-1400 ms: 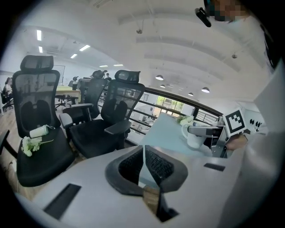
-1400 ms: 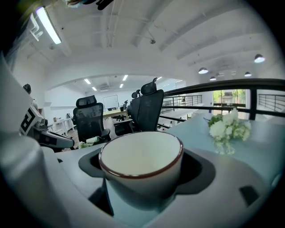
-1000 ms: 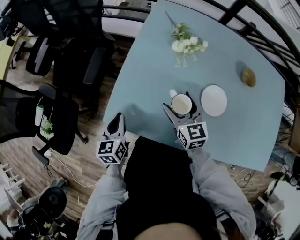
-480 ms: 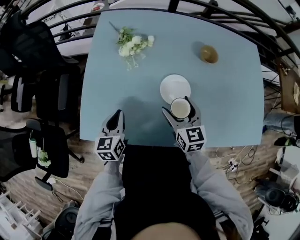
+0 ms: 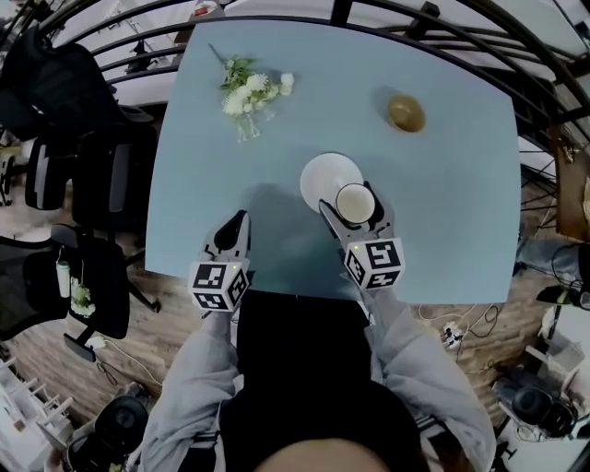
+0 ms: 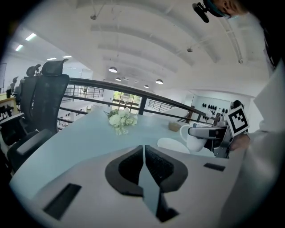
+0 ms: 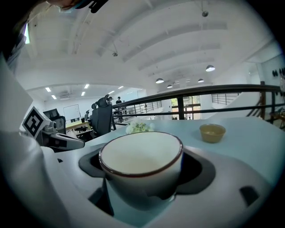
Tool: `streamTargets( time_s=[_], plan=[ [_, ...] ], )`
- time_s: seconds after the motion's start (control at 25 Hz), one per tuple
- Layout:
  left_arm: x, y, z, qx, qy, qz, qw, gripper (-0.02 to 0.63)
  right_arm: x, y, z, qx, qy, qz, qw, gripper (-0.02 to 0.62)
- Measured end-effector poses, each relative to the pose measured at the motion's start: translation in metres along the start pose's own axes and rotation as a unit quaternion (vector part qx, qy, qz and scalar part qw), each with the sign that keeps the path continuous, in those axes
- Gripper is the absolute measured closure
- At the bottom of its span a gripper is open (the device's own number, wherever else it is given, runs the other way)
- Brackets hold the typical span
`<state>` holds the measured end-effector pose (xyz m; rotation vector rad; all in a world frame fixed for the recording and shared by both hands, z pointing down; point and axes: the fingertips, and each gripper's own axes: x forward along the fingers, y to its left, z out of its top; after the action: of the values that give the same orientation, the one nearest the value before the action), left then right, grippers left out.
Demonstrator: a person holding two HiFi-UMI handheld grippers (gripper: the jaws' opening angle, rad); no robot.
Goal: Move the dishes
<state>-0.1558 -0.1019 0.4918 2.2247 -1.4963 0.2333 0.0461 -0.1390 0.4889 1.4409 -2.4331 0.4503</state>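
Observation:
A white cup (image 5: 355,203) with a dark rim sits between the jaws of my right gripper (image 5: 354,209), which is shut on it; the cup (image 7: 140,162) fills the right gripper view. It is held just at the near right edge of a white saucer (image 5: 324,175) on the pale blue table (image 5: 442,212); whether it touches the saucer cannot be told. My left gripper (image 5: 232,232) is over the table's near left part, jaws shut with nothing between them (image 6: 143,162). The cup (image 6: 192,136) and saucer (image 6: 171,144) also show in the left gripper view.
A small tan bowl (image 5: 406,112) stands at the far right of the table. A bunch of white flowers (image 5: 244,92) lies at the far left. Black office chairs (image 5: 83,175) stand left of the table. A dark railing (image 5: 277,14) runs behind the far edge.
The view has swung from slanted to square-on. My right gripper has carried the cup from the saucer's left side to its near right edge. The left gripper stays shut near the table's near edge.

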Motion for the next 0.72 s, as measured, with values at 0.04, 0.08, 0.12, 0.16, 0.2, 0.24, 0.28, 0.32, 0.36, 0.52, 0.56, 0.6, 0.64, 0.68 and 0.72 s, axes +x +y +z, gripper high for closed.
streamTargets(
  time_s=[0.04,0.08,0.12,0.16,0.2,0.24,0.28,0.32,0.36,0.52,0.56,0.6,0.64,0.68,0.72],
  plan=[
    [0.001,0.001,0.001,0.001,-0.001,0.005,1.0,0.578,0.006,-0.002,0.0,-0.002,0.001,0.005,1.0,0.153],
    [0.003,0.003,0.002,0.001,-0.001,0.011,0.9999,0.578,0.012,-0.003,0.0,-0.004,0.001,0.01,1.0,0.153],
    [0.004,0.005,0.001,0.0,0.0,0.017,0.9999,0.578,0.018,-0.004,0.0,-0.007,0.001,0.015,1.0,0.153],
    [0.004,0.008,0.001,-0.001,0.001,0.022,0.9998,0.578,0.024,-0.004,0.0,-0.011,0.001,0.021,1.0,0.153],
    [0.005,0.01,-0.001,-0.002,0.004,0.027,0.9996,0.578,0.031,-0.004,0.0,-0.016,0.001,0.026,1.0,0.153],
    [0.006,0.013,-0.002,-0.002,0.006,0.032,0.9995,0.578,0.037,-0.004,-0.001,-0.019,0.001,0.03,0.999,0.153],
    [0.007,0.014,-0.004,-0.002,0.008,0.036,0.9993,0.578,0.042,-0.004,-0.001,-0.021,0.0,0.033,0.999,0.153],
    [0.008,0.016,-0.004,-0.003,0.01,0.04,0.9992,0.578,0.047,-0.005,-0.001,-0.022,0.0,0.036,0.999,0.153],
    [0.008,0.018,-0.005,-0.004,0.012,0.043,0.999,0.578,0.051,-0.005,-0.002,-0.022,0.001,0.039,0.999,0.153],
    [0.006,0.02,-0.007,-0.01,0.016,0.055,0.9983,0.578,0.059,-0.006,-0.008,-0.02,0.007,0.046,0.999,0.153],
    [0.007,0.02,-0.008,-0.01,0.018,0.056,0.9982,0.578,0.061,-0.007,-0.01,-0.022,0.008,0.047,0.999,0.153],
    [0.007,0.019,-0.008,-0.01,0.019,0.056,0.9982,0.578,0.062,-0.008,-0.011,-0.024,0.01,0.046,0.999,0.153],
    [0.007,0.019,-0.009,-0.01,0.02,0.056,0.9982,0.578,0.064,-0.009,-0.012,-0.028,0.011,0.045,0.999,0.153],
    [0.007,0.02,-0.01,-0.01,0.022,0.057,0.9981,0.578,0.066,-0.009,-0.014,-0.032,0.012,0.044,0.998,0.153],
    [0.006,0.022,-0.011,-0.011,0.024,0.059,0.9979,0.578,0.067,-0.009,-0.016,-0.036,0.013,0.043,0.998,0.153]
  ],
)
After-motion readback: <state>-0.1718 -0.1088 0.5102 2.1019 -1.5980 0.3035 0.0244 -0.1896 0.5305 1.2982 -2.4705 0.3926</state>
